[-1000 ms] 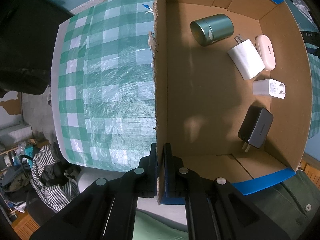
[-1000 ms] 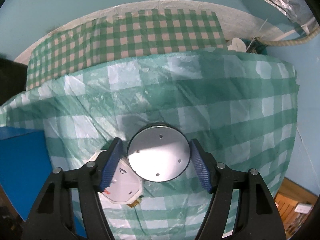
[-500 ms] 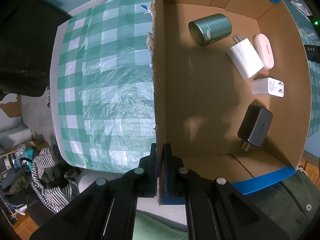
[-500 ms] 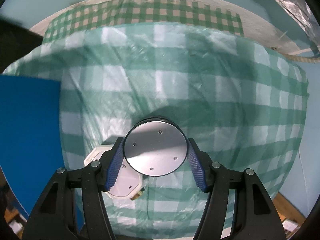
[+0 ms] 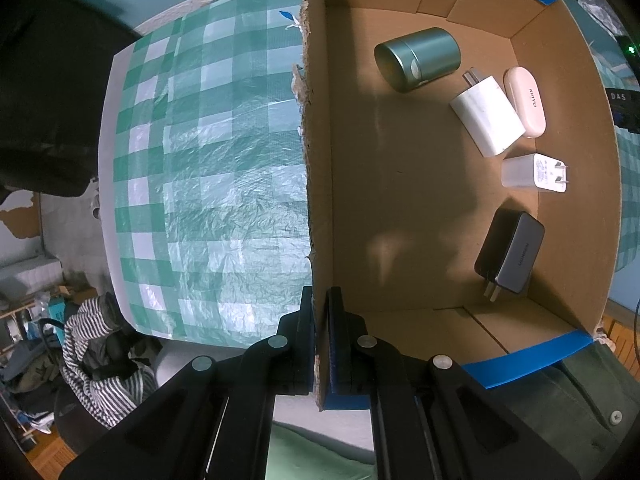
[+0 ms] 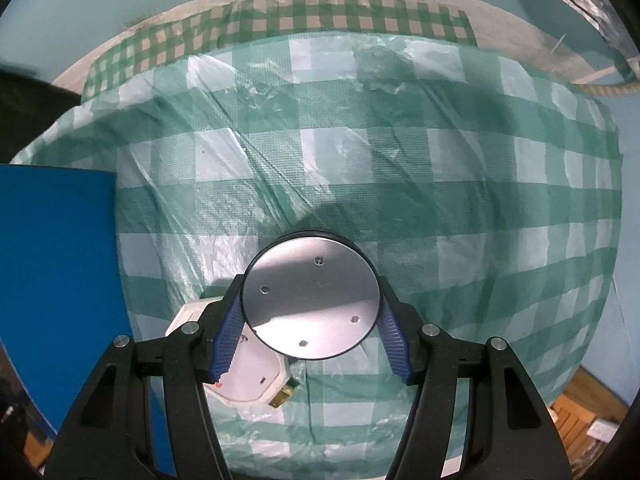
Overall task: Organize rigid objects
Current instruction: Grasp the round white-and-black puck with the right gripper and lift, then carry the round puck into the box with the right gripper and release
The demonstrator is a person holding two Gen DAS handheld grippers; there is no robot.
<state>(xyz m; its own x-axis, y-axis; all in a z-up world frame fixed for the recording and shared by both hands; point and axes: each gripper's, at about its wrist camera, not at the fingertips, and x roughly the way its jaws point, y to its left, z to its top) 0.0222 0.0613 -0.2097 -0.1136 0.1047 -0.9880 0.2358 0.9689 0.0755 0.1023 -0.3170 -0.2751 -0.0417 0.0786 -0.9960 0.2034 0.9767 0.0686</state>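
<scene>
The left gripper (image 5: 320, 344) is seen pressed together on the torn cardboard wall (image 5: 318, 208) of an open cardboard box (image 5: 400, 184), one finger outside the wall and one inside it. The box rests on a table covered by a green-and-white checked plastic cloth (image 5: 208, 184). On the box floor, towards its far side wall, five things are laid: a green metal tin (image 5: 418, 65) on its side, a large white charger (image 5: 487, 115) just beside it, a pale pink oval case (image 5: 525, 101) touching that charger, a small white plug adapter (image 5: 534, 173) below them, and a dark grey charger (image 5: 510, 256) nearest the camera, its prongs pointing down the picture. Blue tape (image 5: 524, 358) is seen along the box's near rim. In the right wrist view, the right gripper (image 6: 311, 338) is held over the checked cloth, and a round silver disc-topped object (image 6: 311, 295) with four small screws in its face is gripped between the blue ribbed pads (image 6: 229, 338), which have been closing and now press against its two sides. Below and left of the disc, partly hidden by the left finger, a white plug (image 6: 250, 382) with a brass pin lies on the cloth. A blue box side (image 6: 56, 280) is seen at the left edge of that view.
</scene>
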